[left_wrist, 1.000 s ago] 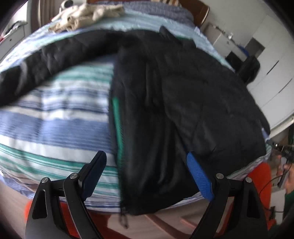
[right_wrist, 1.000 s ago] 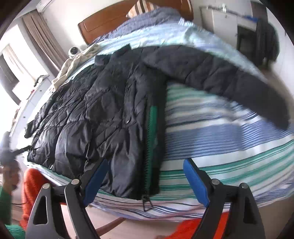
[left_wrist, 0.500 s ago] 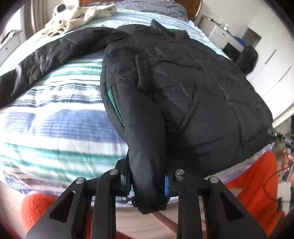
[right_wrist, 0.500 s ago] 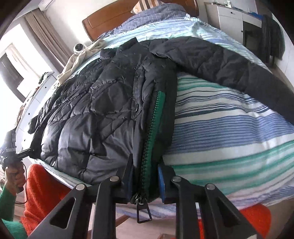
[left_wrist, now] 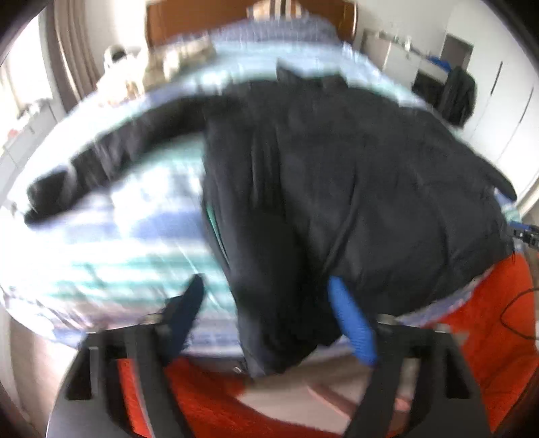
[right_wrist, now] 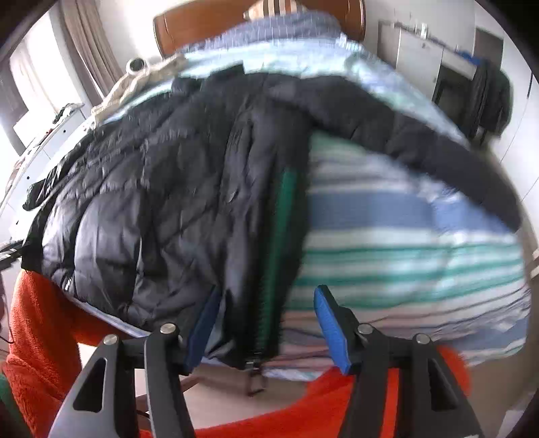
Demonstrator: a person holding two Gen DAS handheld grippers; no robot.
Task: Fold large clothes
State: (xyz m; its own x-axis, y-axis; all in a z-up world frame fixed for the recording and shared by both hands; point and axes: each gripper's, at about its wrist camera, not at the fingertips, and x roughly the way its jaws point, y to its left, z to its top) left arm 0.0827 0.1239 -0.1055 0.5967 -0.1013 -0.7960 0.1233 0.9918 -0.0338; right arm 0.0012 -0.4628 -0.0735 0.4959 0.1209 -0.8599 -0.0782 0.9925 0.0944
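A black quilted jacket (left_wrist: 337,188) with a green zip band (right_wrist: 281,236) lies on the striped bed cover (left_wrist: 111,242). Its one sleeve (left_wrist: 101,161) stretches out over the stripes. In the blurred left wrist view my left gripper (left_wrist: 269,313) stands wide, jaws opening. The jacket's bottom corner hangs between its fingers, and neither pad presses on it. My right gripper (right_wrist: 267,323) is also opening around the zip edge and its pull (right_wrist: 254,370). The right blue pad (right_wrist: 331,328) stands clear of the cloth, and the left one lies close beside it.
A cream garment (right_wrist: 141,81) lies near the wooden headboard (right_wrist: 202,23). An orange surface (left_wrist: 498,323) lies below the bed's front edge. White cabinets (right_wrist: 414,50) and a dark garment on a chair (right_wrist: 488,97) stand at the right. Curtains (right_wrist: 91,50) hang on the left.
Half a second ago both grippers were shut on the jacket's bottom edge. Both have since let go and stand open, and the left one has risen and drawn back.
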